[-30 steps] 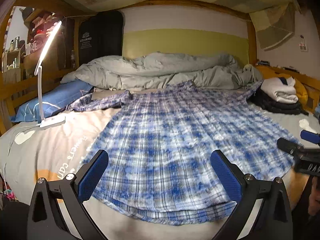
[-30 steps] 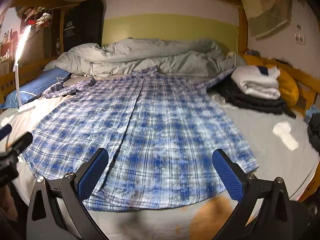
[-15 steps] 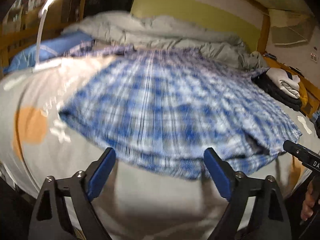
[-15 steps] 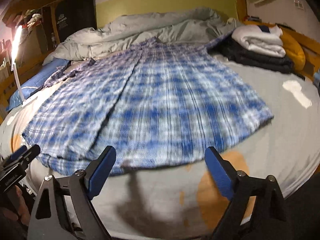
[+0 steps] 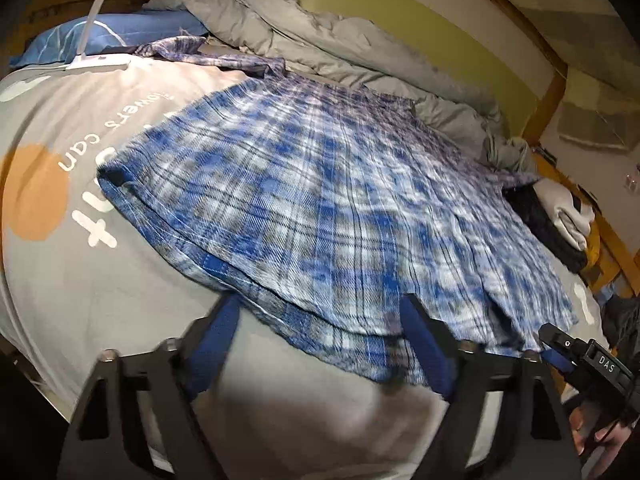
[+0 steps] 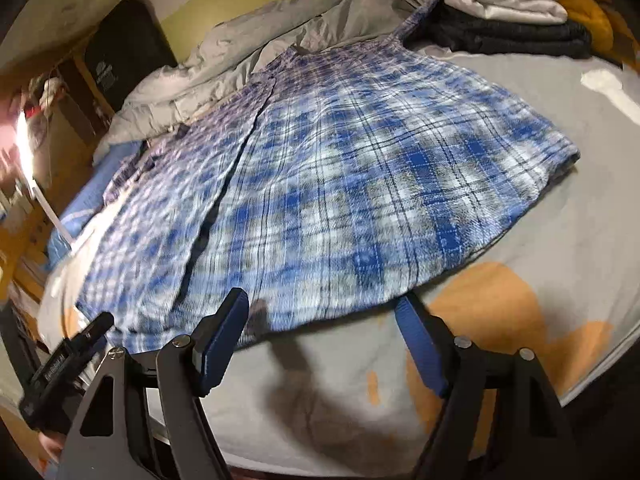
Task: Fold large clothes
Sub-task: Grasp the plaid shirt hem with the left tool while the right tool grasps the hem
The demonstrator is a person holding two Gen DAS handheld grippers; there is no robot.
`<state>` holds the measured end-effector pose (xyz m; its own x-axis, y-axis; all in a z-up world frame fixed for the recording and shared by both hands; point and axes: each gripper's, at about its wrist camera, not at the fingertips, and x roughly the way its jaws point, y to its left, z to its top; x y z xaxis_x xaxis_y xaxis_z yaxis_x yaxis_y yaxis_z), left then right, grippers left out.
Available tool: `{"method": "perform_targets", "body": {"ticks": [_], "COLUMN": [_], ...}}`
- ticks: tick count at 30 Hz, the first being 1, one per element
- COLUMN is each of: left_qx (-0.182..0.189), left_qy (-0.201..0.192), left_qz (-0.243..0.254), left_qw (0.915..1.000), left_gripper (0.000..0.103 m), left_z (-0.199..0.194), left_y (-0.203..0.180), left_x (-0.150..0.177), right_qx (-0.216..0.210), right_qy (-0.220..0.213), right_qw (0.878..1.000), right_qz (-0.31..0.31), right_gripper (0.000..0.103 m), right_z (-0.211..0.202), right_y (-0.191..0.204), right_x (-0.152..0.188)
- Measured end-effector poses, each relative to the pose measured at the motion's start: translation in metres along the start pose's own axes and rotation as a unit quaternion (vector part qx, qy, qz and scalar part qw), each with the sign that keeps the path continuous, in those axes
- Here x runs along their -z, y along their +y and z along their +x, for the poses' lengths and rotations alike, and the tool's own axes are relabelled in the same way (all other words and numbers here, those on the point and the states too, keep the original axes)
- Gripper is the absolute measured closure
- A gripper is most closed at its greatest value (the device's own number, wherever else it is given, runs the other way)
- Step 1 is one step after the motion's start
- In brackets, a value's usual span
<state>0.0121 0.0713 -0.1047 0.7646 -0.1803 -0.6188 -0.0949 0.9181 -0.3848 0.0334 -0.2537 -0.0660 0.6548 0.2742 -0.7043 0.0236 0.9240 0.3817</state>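
Note:
A large blue plaid shirt (image 5: 320, 200) lies spread flat on the bed, collar toward the far wall, one sleeve (image 5: 176, 46) reaching toward the pillow. My left gripper (image 5: 320, 320) hovers low at the near hem. Its jaws are closing, the hem's edge lies between the blue pads (image 5: 216, 336), and they do not press on it. In the right wrist view the same shirt (image 6: 340, 168) fills the middle. My right gripper (image 6: 322, 320) sits at the hem near the right corner, its jaws closing too and its pads (image 6: 420, 348) apart from the cloth. Each gripper shows at the other view's edge: right gripper (image 5: 560, 350), left gripper (image 6: 76, 348).
A crumpled grey duvet (image 5: 320, 36) lies behind the shirt. A blue pillow (image 5: 120, 32) and a white lamp base (image 5: 96, 65) are at the far left. Folded clothes (image 6: 508, 12) are stacked at the far right by the wooden bed rail (image 5: 616, 256). The grey printed sheet (image 5: 60, 128) surrounds the shirt.
Both grippers have sunk toward the shirt's near hem and rolled, tilting the views. Their jaws have narrowed. The shirt itself has not moved.

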Motion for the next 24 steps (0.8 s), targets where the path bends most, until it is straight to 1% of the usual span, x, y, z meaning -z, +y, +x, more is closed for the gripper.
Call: {"method": "perform_targets", "body": {"ticks": [2,3,4,5,6,7,8,10,12,15,17,18,21,24], "left_qx": [-0.030,-0.035,-0.030,-0.025,-0.018,-0.014,-0.015,-0.019,-0.025,-0.046,-0.059,-0.063,-0.066,-0.062], "left_qy": [-0.020,-0.021,-0.019,-0.022,-0.031,-0.043,-0.052,-0.072,-0.074,-0.052,-0.035,-0.024,0.000,0.016], "left_qz": [0.013,0.026,0.028,0.024,0.022,0.030,0.039,0.062,0.081,0.112,0.117,0.115,0.106,0.106], "left_qw": [0.9993,0.9988,0.9989,0.9991,0.9991,0.9985,0.9978,0.9953,0.9937,0.9912,0.9907,0.9911,0.9922,0.9923], "left_gripper": [0.083,0.088,0.094,0.097,0.097,0.097,0.097,0.097,0.097,0.097,0.097,0.097,0.097,0.097], "left_z": [-0.002,-0.002,-0.001,-0.002,-0.006,-0.011,-0.014,-0.021,-0.020,0.004,0.029,0.044,0.080,0.110], "left_y": [-0.002,-0.005,-0.006,-0.005,-0.006,-0.009,-0.013,-0.025,-0.038,-0.055,-0.059,-0.059,-0.052,-0.042], "left_x": [-0.004,-0.006,-0.009,-0.013,-0.020,-0.030,-0.037,-0.063,-0.088,-0.130,-0.152,-0.163,-0.179,-0.184], "right_qx": [-0.001,0.006,0.022,0.041,0.060,0.071,0.072,0.076,0.083,0.097,0.107,0.110,0.101,0.092], "right_qy": [-0.006,-0.012,-0.018,-0.023,-0.028,-0.030,-0.029,-0.036,-0.051,-0.058,-0.060,-0.054,-0.029,-0.015], "right_qw": [1.000,1.000,0.999,0.999,0.998,0.997,0.997,0.996,0.994,0.990,0.988,0.987,0.990,0.990], "right_qz": [0.014,0.019,0.022,0.020,0.014,0.005,-0.007,-0.034,-0.057,-0.086,-0.098,-0.101,-0.096,-0.105], "right_gripper": [0.038,0.046,0.060,0.069,0.086,0.097,0.098,0.098,0.098,0.098,0.098,0.098,0.098,0.098], "right_z": [0.000,-0.001,-0.001,-0.002,-0.003,-0.004,-0.006,-0.012,-0.019,-0.013,0.002,0.011,0.049,0.081], "right_y": [-0.003,-0.005,-0.006,-0.006,-0.004,-0.002,0.002,0.011,0.022,0.039,0.044,0.045,0.044,0.041], "right_x": [-0.006,-0.010,-0.013,-0.017,-0.021,-0.027,-0.034,-0.049,-0.068,-0.108,-0.137,-0.146,-0.179,-0.195]}}
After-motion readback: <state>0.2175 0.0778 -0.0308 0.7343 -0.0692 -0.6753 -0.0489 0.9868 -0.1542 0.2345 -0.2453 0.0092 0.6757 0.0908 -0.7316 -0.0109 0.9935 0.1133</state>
